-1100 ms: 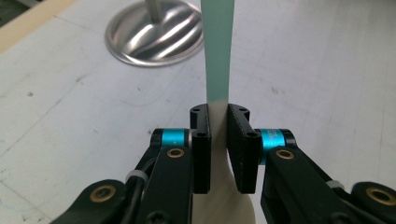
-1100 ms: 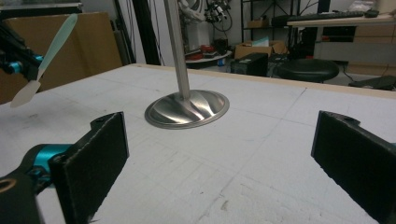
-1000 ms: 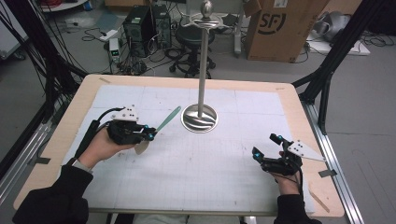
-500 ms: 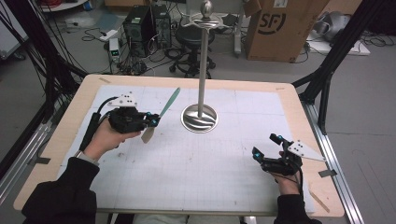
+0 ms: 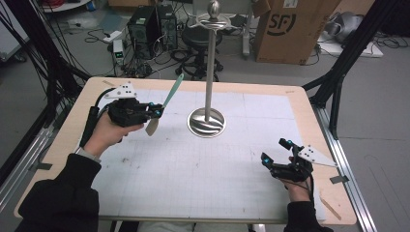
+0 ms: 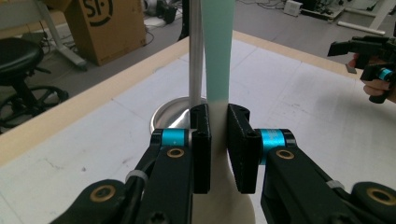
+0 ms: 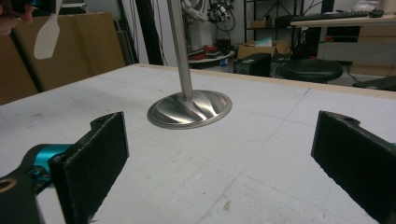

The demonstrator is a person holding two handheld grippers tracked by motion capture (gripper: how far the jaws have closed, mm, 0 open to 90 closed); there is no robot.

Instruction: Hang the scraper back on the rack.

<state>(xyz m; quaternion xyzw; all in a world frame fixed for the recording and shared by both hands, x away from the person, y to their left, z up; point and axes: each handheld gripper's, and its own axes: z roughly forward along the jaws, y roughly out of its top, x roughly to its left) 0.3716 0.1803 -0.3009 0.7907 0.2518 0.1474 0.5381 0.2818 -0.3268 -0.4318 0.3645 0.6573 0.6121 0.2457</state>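
While held off the table: mint-green and cream flat spatula (image 5: 163, 106), tilted, green end up toward the stand's pole, cream blade down
Left gripper (image 5: 153, 112): jaws pinching the spatula at the green/cream junction; left gripper view shows both pads pressed on it (image 6: 218, 135)
Right gripper (image 5: 276, 152): jaws spread wide, nothing between them; low over the table's near right corner, well apart from the stand
Stand: polished metal pole on a round swirled metal base (image 5: 207, 122), ball finial and hook arms on top; base sits mid-table on the mat
Spatial: spatula just left of the pole, not touching it as far as I can tell
Surface: white gridded mat (image 5: 193, 169) on a light wood table (image 5: 314, 116)
Writing: "SF" logo on the brown cardboard box (image 5: 285, 26) on the floor behind the table; same box in the left gripper view (image 6: 100, 23)
Containers: that box, contents not visible
Background: black round stool (image 5: 200, 38), black computer tower (image 5: 145, 24)
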